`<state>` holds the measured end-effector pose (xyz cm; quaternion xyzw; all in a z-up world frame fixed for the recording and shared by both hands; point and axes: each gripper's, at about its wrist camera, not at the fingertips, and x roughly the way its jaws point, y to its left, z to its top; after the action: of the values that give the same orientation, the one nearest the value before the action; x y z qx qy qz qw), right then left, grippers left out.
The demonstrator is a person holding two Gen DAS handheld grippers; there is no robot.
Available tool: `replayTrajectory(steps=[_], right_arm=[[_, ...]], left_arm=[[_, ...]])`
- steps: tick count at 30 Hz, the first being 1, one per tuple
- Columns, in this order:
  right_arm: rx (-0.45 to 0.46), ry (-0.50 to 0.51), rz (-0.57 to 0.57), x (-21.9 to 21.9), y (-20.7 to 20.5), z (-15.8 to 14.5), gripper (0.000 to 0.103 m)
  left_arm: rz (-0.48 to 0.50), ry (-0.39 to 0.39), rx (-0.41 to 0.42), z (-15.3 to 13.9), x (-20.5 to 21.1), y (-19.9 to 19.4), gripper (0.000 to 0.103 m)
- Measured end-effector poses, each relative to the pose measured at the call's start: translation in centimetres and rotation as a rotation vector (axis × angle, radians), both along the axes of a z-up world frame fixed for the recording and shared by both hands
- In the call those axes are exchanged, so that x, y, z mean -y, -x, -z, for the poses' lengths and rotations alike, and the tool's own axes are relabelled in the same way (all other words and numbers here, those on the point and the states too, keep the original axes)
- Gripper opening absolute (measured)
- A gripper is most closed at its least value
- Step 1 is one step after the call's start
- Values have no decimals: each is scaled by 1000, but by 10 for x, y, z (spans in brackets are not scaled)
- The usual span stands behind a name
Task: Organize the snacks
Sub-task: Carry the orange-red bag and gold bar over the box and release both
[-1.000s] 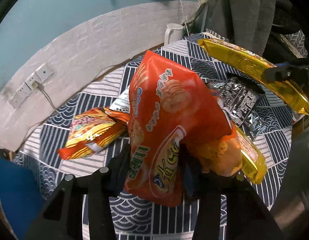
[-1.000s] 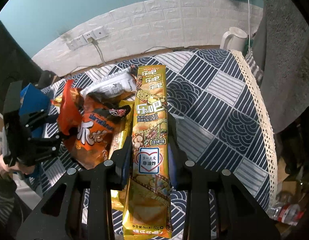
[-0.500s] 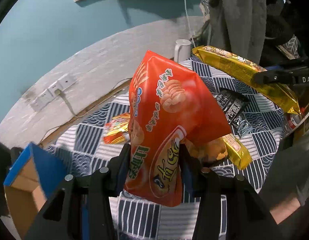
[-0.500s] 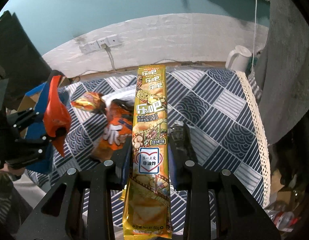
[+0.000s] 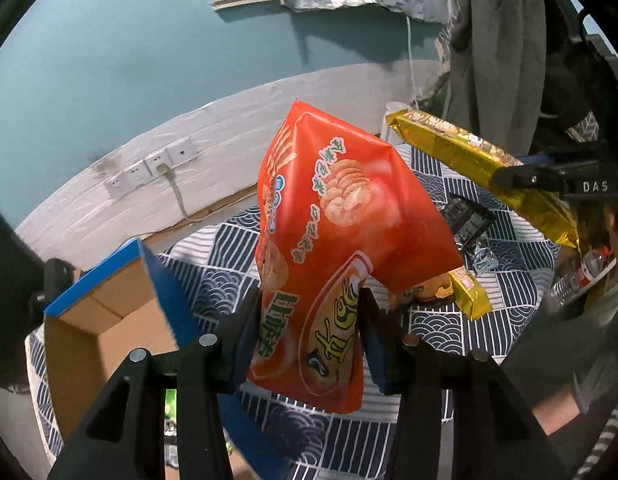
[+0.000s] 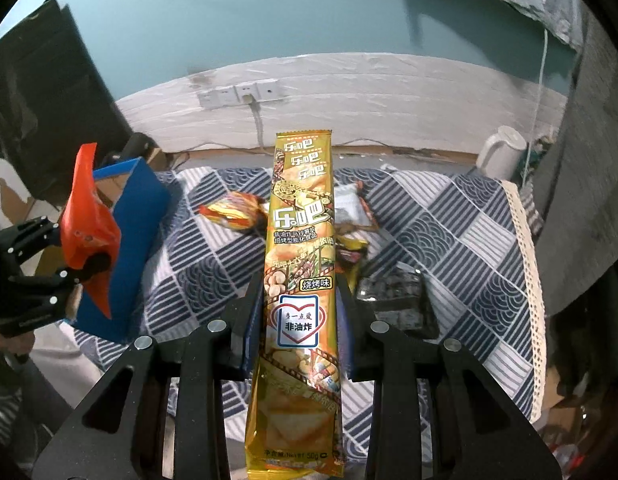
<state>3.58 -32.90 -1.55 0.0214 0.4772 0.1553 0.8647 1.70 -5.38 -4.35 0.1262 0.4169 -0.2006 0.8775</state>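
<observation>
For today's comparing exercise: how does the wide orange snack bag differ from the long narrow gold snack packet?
The wide orange snack bag is broad and puffy; the long narrow gold snack packet is slim and flat. The orange bag bends over at its top; the gold packet runs straight. The left claw grips the orange bag, the right claw the gold packet. Both are glossy, printed and held above the table.

Teal wall (image 6: pixel 237 12) above a white brick-pattern band (image 6: pixel 389 80) bearing a row of wall sockets (image 6: pixel 239 94), one with a cord plugged in. White kettle (image 6: pixel 503 151) at the table's far corner. Grey fabric, possibly a garment (image 5: pixel 497 52), hangs at right.
</observation>
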Motion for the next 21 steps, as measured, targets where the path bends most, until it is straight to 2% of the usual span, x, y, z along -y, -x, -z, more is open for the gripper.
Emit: replayTrajectory(steps=[12,21], right_arm=[[-4,0,-100,-63,-5,-7,30],[-21,-21,-185,-130,-17,-12,30]], left_arm=[[-116,3,1,-11,-48,10,48],[-216,3,0,-9,-94,12,48]])
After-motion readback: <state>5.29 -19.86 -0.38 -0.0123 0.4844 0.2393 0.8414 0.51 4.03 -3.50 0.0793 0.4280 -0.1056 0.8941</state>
